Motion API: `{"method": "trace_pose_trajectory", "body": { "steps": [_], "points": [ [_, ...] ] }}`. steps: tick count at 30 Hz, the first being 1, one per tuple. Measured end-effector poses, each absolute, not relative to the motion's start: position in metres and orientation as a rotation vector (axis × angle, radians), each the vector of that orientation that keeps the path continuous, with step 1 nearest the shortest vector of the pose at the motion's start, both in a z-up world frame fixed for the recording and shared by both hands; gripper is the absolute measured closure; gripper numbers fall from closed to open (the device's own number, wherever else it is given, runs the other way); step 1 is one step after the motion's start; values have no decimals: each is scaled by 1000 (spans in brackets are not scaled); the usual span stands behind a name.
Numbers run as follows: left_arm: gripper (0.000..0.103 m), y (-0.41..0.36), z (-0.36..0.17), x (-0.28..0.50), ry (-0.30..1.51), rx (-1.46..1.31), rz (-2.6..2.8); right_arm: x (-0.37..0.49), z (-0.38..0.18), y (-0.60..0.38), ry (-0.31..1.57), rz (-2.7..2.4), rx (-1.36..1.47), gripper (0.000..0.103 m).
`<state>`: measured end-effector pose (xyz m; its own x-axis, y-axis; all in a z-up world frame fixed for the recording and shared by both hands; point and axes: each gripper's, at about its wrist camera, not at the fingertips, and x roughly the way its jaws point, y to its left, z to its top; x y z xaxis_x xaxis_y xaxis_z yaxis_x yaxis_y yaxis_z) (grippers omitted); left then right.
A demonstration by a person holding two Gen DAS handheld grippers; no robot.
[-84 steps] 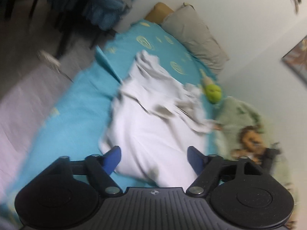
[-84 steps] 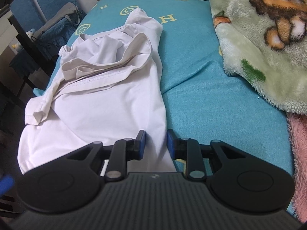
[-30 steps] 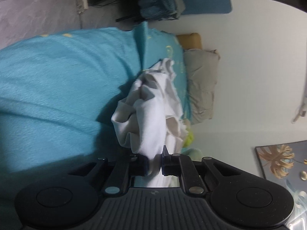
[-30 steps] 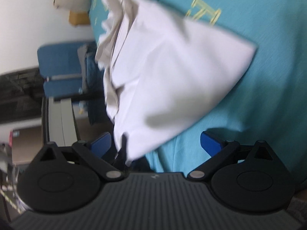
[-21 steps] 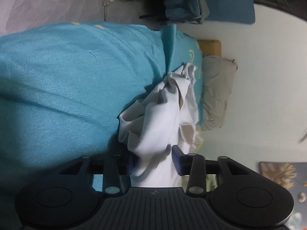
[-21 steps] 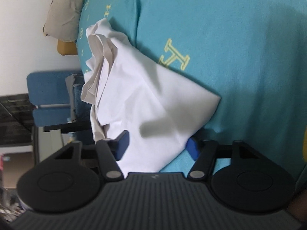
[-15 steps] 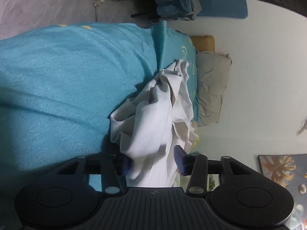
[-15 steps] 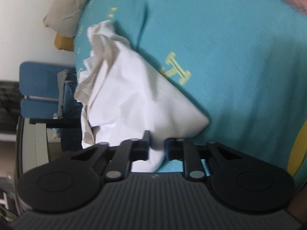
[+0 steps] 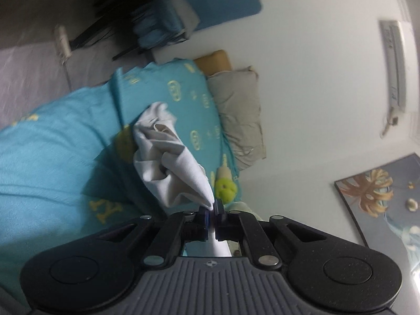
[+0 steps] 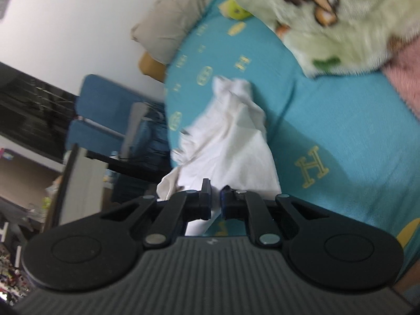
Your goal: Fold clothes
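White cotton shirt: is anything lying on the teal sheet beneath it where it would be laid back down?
Nothing visible does. Both tools, left and right, are shut on the white cotton shirt, and the teal bed sheet below it is bare. The fluffy green blanket lies off to the side.

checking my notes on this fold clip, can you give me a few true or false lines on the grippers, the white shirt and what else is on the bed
1. The left gripper is shut on the white shirt. True.
2. The right gripper is open and clear of the cloth. False: its fingers are closed on the white shirt.
3. The shirt lies flat and smooth on the teal bedsheet. False: it is bunched and hangs from both grips.
4. A beige pillow sits at the head of the bed. True.
5. The green plush blanket covers the shirt. False: it lies apart, beside it.
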<state>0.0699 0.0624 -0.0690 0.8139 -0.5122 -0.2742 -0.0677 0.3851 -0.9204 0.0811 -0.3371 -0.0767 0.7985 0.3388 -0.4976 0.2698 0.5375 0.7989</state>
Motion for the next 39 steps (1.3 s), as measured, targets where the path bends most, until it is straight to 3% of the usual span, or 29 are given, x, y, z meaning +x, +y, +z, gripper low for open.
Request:
{"method": "trace_pose_trajectory", "body": {
  "steps": [7, 15, 20, 28, 34, 39],
  "points": [
    [99, 58, -29, 11, 630, -1126, -278, 24, -37, -338, 631, 93, 959, 93],
    [99, 65, -27, -55, 670, -1154, -307, -47, -42, -343, 611, 110, 982, 93],
    [98, 65, -21, -22, 651, -1092, -305, -13, -41, -342, 606, 103, 974, 93],
    [96, 43, -15, 101, 635, -917, -232, 110, -47, -338, 658, 61, 913, 93],
    [98, 40, -43, 193, 589, -690, -99, 200, -88, -333, 770, -2, 852, 93],
    [98, 64, -93, 239, 626, -714, -102, 243, -140, -333, 821, -7, 858, 93]
  ]
}}
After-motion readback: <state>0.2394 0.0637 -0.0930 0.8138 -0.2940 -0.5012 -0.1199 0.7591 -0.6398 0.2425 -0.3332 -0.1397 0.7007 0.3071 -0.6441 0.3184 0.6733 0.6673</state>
